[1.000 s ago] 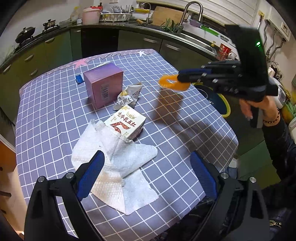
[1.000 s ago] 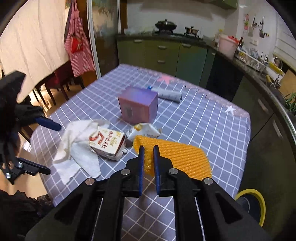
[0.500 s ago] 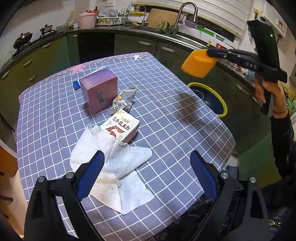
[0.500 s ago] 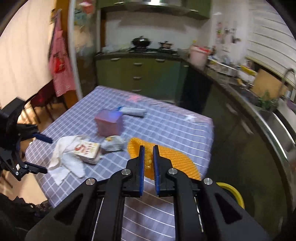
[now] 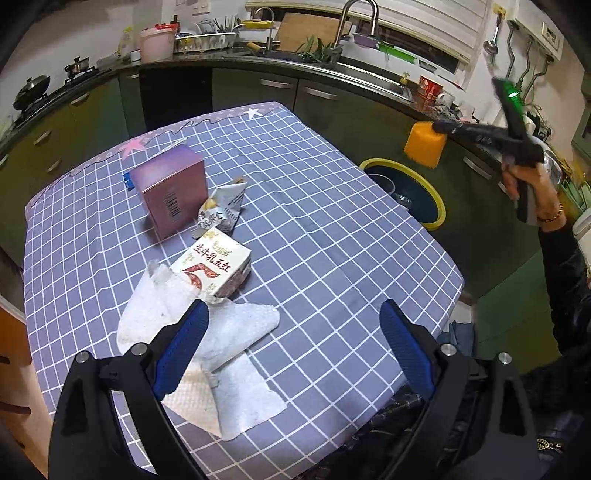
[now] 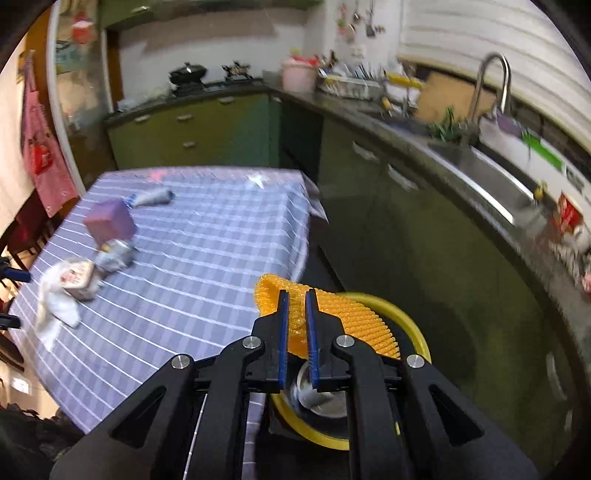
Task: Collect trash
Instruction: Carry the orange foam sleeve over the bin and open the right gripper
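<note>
The right gripper (image 6: pixel 295 325) has its jaws clenched on an orange foam net (image 6: pixel 343 321), the blue pads pressed close with the mesh pinched between them and fanning out to the right. In the left wrist view the same gripper (image 5: pixel 437 127) holds the net (image 5: pixel 424 144) in the air past the bench edge, above the far rim of a yellow-rimmed trash bin (image 5: pixel 439 206) that stands on the floor just beside the bench. From the right wrist view the bin's yellow rim (image 6: pixel 413 325) curves beneath the net, and something pale and round lies inside it, too blurred to name.

The left gripper (image 5: pixel 291 354) hangs low over the near end of the bench with its jaws spread wide, grasping nothing; its left pad overlaps a crumpled white paper towel (image 5: pixel 229 343) in the picture, though contact cannot be told.

The bench (image 5: pixel 332 229) wears a lilac cloth with a white grid. On it, a milk carton (image 5: pixel 214 264) lies on its side touching the towel's far edge. Just beyond sits a crumpled silver wrapper (image 5: pixel 223 206), beside an upright purple box (image 5: pixel 170 190). A small blue thing (image 5: pixel 128 181) peeks out behind the box.

Green cabinets (image 5: pixel 92 122) wrap the room under a dark worktop carrying a sink with a tall tap (image 5: pixel 354 22), a dish rack (image 5: pixel 205 38) and a pink container (image 5: pixel 157 44).
</note>
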Demonstrator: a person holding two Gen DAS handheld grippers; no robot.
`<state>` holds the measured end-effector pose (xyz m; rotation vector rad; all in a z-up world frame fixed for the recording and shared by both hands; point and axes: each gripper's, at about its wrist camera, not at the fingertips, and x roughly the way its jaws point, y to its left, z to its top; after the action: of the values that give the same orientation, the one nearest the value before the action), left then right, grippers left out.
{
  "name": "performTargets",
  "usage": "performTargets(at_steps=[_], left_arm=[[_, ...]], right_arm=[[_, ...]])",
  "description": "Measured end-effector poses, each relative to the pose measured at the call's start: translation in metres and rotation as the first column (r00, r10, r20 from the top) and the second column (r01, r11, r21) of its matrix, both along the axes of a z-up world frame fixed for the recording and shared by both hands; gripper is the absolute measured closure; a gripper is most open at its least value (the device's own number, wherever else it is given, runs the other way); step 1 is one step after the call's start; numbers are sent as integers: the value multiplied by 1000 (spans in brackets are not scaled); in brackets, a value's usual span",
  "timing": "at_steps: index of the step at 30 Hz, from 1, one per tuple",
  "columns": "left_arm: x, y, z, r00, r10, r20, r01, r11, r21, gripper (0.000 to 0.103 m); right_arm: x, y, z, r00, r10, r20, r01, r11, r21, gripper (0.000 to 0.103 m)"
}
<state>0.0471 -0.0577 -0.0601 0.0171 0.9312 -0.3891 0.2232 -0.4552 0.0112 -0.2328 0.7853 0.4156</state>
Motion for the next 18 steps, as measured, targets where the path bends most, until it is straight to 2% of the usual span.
performTargets(at_steps=[6,9,11,14,18], left_arm=[[-2,-6,1,1000,-8,2,8,1000,21,14],[0,-5,2,1000,-1,4,1,1000,24,12],[1,-3,3,1000,3,12,-3,1000,30,11],[3,-1,-1,1000,-5,14,5,999,44,10],[15,4,-13,999,-32,-3,33,996,80,10]], right_arm=[[21,-29,-57,994,-72,-81,67,996,-61,90],[24,-37,-74,989,-98,-112,90,993,-79,81],[20,-44,-72,988,-108,-108,103,993,-54,70],[6,-45,-60,992,-99,-78,98,995,-21,63],[-9,-32,-45,997,-57,-51,57,998,-6,60]])
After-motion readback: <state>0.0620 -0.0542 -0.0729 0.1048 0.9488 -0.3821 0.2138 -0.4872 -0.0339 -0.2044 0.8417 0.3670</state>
